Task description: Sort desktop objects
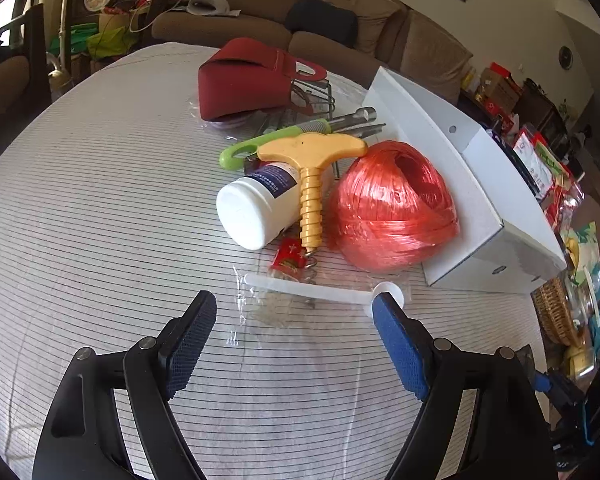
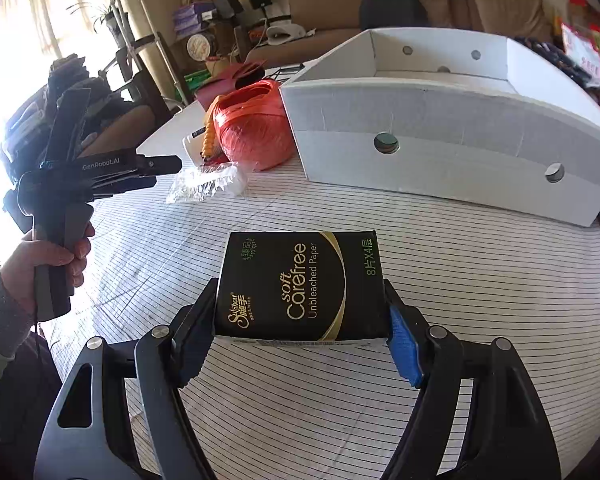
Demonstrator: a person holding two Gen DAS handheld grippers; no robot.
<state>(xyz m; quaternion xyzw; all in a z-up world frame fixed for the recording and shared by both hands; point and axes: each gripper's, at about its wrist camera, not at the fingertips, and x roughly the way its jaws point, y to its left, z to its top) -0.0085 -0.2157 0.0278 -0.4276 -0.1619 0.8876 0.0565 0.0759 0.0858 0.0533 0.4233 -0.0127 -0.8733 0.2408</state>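
R gripper [image 2: 302, 334] clamped on a black tissue pack [image 2: 300, 286], pads pressing both short sides, pack held just above the striped tablecloth [image 2: 460, 280], front edge pointing toward the white box [image 2: 440, 152]. Box sits open-topped ahead and a bit to the right in the R view, looks empty inside as far as visible. L gripper [image 1: 294, 334] jaws apart, nothing between the pads; it hovers over the cloth w/ a white plastic scoop in clear wrap [image 1: 320, 290] lying just ahead, its round end touching or right at the blue pad [image 1: 400, 344], can't tell which. Beyond it, the pile: white bottle [image 1: 256, 208] on its side, yellow T-handle tool [image 1: 312, 184] lying across it, red twine ball [image 1: 392, 208] against the box wall, small red packet [image 1: 290, 258], green-handled tool [image 1: 268, 142], red bag [image 1: 252, 78] at the back. Step in hand, my read: R carries the pack to the box and drops it in. To do well: lift enough to clear the near wall before moving fwd, keep the pack level so it doesn't slip, since only its rear part sits between the pads, release only once it's past the rim and low inside. L likely goes for the scoop next: the wrap is slippery and flat, so straddle the handle across its narrow width, tips right down on the cloth, close slowly. Risk: pinching only film, or nudging the scoop under the twine ball.
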